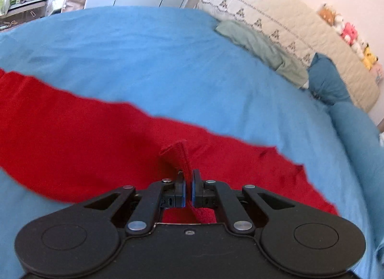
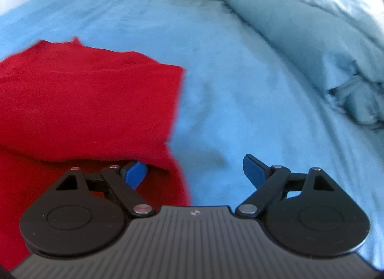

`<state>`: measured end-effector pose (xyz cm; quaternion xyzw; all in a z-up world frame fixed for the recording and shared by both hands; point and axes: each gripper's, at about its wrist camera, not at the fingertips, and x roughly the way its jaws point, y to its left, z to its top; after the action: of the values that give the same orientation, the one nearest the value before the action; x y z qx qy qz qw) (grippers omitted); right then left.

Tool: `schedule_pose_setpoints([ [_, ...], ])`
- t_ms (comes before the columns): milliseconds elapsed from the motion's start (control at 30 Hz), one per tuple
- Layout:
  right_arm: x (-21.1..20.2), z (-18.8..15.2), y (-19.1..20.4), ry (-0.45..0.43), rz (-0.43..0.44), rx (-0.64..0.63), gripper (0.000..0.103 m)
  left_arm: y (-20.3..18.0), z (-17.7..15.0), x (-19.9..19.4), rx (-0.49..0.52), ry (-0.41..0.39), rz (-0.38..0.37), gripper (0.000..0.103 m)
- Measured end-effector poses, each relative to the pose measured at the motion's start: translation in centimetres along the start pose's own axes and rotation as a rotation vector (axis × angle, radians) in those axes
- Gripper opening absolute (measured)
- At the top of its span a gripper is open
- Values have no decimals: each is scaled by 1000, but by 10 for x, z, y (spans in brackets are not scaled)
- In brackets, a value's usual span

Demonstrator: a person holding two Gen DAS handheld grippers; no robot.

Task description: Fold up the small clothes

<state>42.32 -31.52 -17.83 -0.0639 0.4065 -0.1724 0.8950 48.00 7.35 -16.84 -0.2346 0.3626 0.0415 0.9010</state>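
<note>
The left claw (image 1: 188, 183) is pinched tight on a raised fold of the one red garment (image 1: 84, 139), which lies across the blue bed (image 1: 144, 63) just ahead of it. The right claw (image 2: 196, 171) gapes wide, empty, one pad tucked under the garment's near edge. Best carry the pinched edge over level, keeping the cloth taut. Two claws, one garment.

Your left gripper (image 1: 188, 183): matte black linkages, silver rivets, blue-edged pads. Your right gripper (image 2: 194, 171): ribbed grey housing, blue fingertips (image 2: 252, 169).
</note>
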Motion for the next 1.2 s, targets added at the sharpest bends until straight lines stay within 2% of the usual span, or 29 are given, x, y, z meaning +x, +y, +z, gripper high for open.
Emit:
schedule_pose_setpoints([
  [33, 2, -1, -6, 11, -25, 4, 103, 4, -4, 0, 2, 13, -2, 4],
  [133, 5, -10, -29, 39, 23, 75, 103, 11, -15, -6, 32, 44, 2, 6],
  [267, 0, -11, -33, 32, 40, 2, 103, 19, -18, -20, 105, 69, 63, 15],
  [300, -2, -11, -34, 32, 44, -22, 103, 22, -16, -24, 124, 69, 87, 23],
  [367, -8, -9, -36, 42, 59, -59, 103, 26, -14, -37, 149, 59, 140, 28],
  [400, -12, -8, -37, 40, 59, -75, 103, 25, -10, -42, 157, 51, 140, 32],
  [433, -19, -7, -38, 30, 64, -89, 103, 24, -8, -49, 169, 37, 131, 36],
  [500, -39, -1, -34, -19, 113, -104, 103, 14, -3, -60, 218, 7, 103, 60],
  [567, -54, 5, -25, -77, 209, -111, 103, -1, -1, -59, 270, 3, 70, 68],
  [667, -48, 11, 4, -81, 307, -127, 103, -21, -2, -40, 296, 48, 3, 69],
  [767, -25, 9, 24, -20, 359, -73, 103, -33, -4, -23, 301, 88, -29, 69],
  [833, -7, 1, 27, 62, 359, -56, 103, -39, -6, -15, 303, 106, -33, 69],
  [967, -7, 0, 13, 82, 346, 17, 103, -45, -4, -5, 305, 127, -45, 69],
  [1033, -16, 10, 7, 42, 343, 42, 103, -44, -6, -2, 313, 137, -43, 69],
  [1100, -23, 26, 9, -30, 387, 52, 103, -44, -9, 4, 317, 153, -32, 69],
  [1200, -10, 55, 33, -61, 450, 42, 103, -41, -17, 14, 311, 173, -10, 69],
])
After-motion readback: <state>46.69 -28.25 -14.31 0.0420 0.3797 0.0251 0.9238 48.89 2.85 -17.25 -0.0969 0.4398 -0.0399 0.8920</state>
